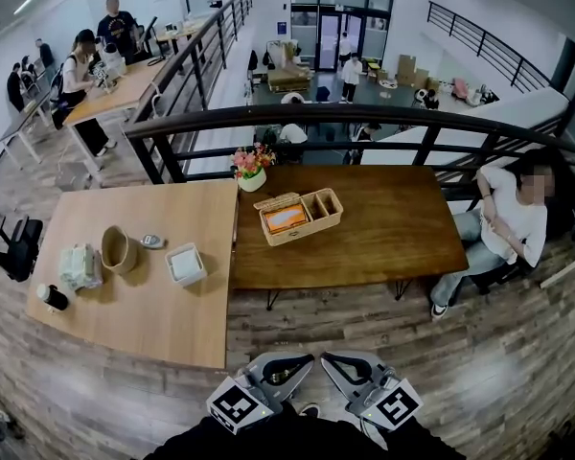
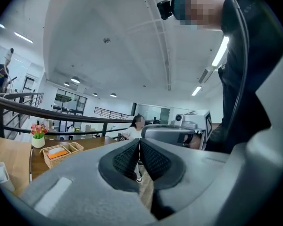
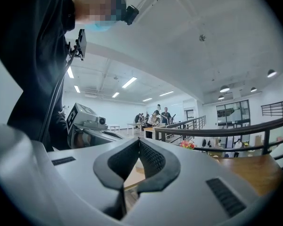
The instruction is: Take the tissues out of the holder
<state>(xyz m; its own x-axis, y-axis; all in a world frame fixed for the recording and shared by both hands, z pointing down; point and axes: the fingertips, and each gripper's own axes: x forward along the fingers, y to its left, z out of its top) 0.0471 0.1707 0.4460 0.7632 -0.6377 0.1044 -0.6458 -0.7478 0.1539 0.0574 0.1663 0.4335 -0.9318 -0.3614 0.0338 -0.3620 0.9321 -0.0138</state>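
Note:
A white square tissue holder (image 1: 185, 264) with white tissue in it sits on the light wooden table (image 1: 172, 324), far ahead of both grippers. The holder also shows at the left edge of the left gripper view (image 2: 0, 171). A wrapped tissue pack (image 1: 80, 266) and a round wooden pot (image 1: 118, 250) lie to its left. My left gripper (image 1: 305, 359) (image 2: 139, 144) and right gripper (image 1: 328, 357) (image 3: 139, 142) are held close to my body above the floor, tips pointing toward each other. Both are shut with nothing between the pads.
On the dark wooden table (image 1: 393, 247) stand a wicker basket (image 1: 299, 216) (image 2: 61, 152) holding an orange pack and a flower vase (image 1: 251, 168) (image 2: 37, 132). A person (image 1: 513, 223) sits at its right end. A black railing (image 1: 364, 118) runs behind the tables. A dark cup (image 1: 51, 297) stands far left.

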